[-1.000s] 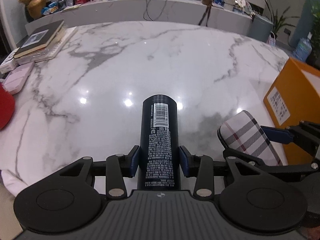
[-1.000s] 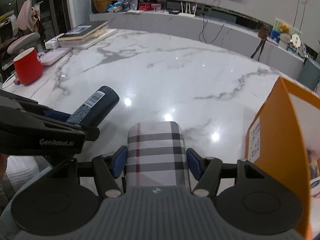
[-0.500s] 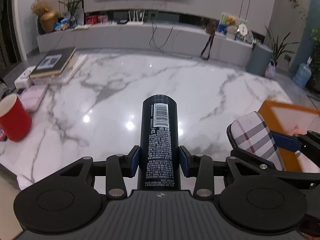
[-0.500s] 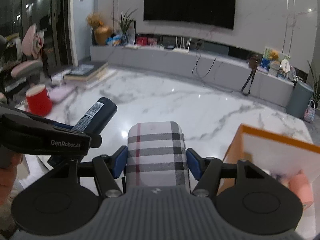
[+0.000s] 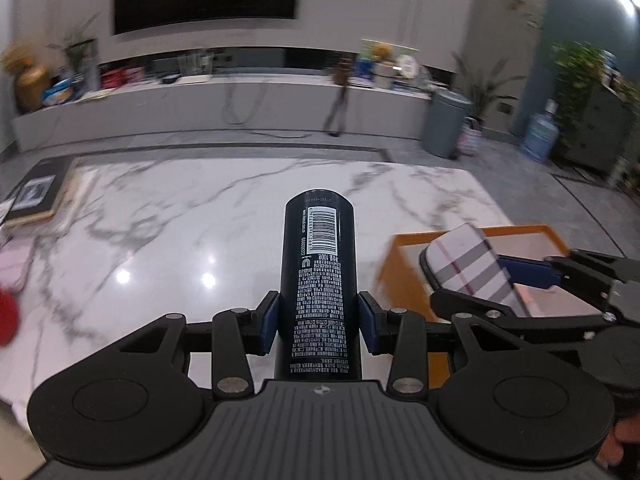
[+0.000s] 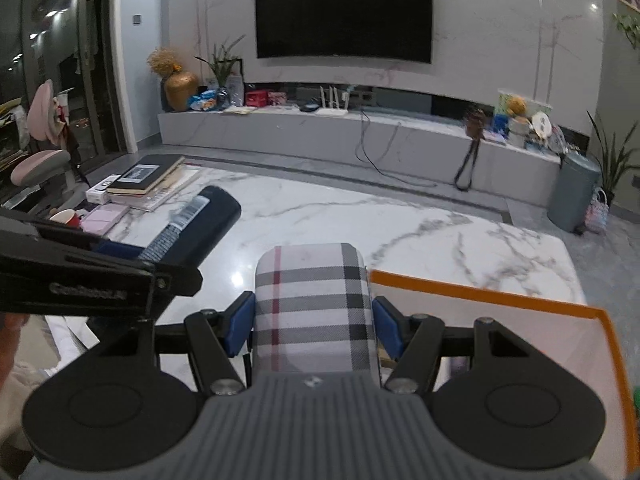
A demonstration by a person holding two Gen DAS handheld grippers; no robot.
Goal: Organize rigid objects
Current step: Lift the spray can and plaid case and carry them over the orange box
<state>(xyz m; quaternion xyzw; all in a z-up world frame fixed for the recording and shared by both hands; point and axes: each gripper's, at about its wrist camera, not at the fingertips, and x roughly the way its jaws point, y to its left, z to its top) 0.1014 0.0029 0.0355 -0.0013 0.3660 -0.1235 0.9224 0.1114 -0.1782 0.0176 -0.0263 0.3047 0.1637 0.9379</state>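
Our left gripper [image 5: 319, 316] has its jaws partly closed, blue pads pressing both sides of a dark cylindrical can [image 5: 319, 272] with a barcode label. Our right gripper [image 6: 315, 320] clamps a plaid-patterned case [image 6: 315, 304] with wider-set jaws. Both are held above the marble bench [image 6: 360, 216], the case just over the near rim of the orange box [image 6: 500, 296].

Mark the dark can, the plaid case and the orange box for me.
dark can [image 5: 320, 276], left wrist view, on its printed label.
plaid case [image 6: 314, 308], right wrist view, on its checked top face.
orange box [image 6: 480, 294], right wrist view, on its far rim.
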